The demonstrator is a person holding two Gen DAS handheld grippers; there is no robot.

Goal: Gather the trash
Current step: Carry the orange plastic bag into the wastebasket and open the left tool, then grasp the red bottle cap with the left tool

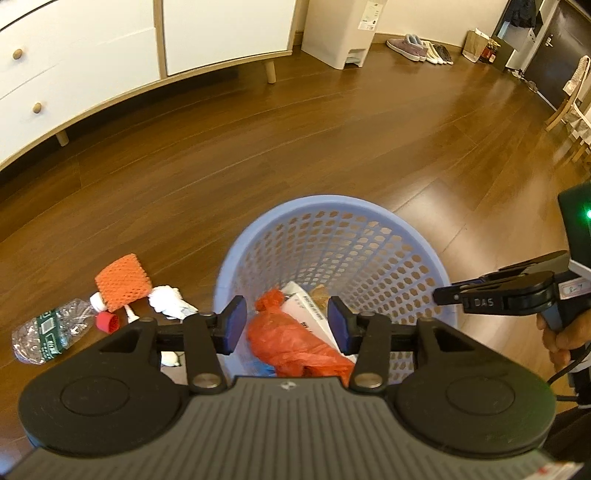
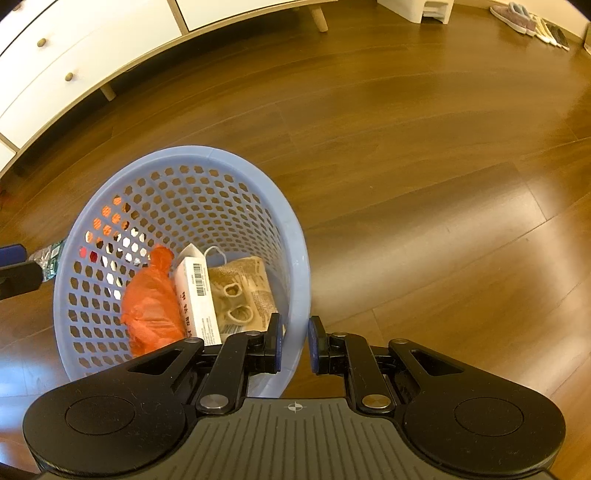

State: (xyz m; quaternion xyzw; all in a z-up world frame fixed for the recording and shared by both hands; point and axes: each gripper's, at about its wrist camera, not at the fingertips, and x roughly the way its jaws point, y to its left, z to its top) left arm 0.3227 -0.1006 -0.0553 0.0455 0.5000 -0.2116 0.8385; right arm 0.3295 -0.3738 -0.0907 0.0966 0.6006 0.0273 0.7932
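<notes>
Jaws of the right gripper (image 2: 294, 345) are pinching the blue basket (image 2: 295, 266) rim, keeping it steady. The left gripper (image 1: 286, 325) is hanging over it, jaws open and empty. Left of those jaws, a bottle (image 1: 50, 328), orange net (image 1: 123, 282) and tissue (image 1: 168, 301) are waiting on the floor.

A lived-in home is shown, most likely a living room or entry hall. Warm wood-plank flooring (image 1: 332, 147) is laid throughout, and a white sideboard (image 1: 92, 55) with round wooden knobs and tapered wooden legs is set along the wall. A white pedal bin (image 1: 343, 33) is placed beside it, and slippers and shoes (image 1: 421, 48) are lined up against the skirting near a dark door (image 1: 554, 62). A wooden chair (image 1: 572, 99) is glimpsed at the far right. A paper bag (image 1: 476, 44) is stood by the doorway.
</notes>
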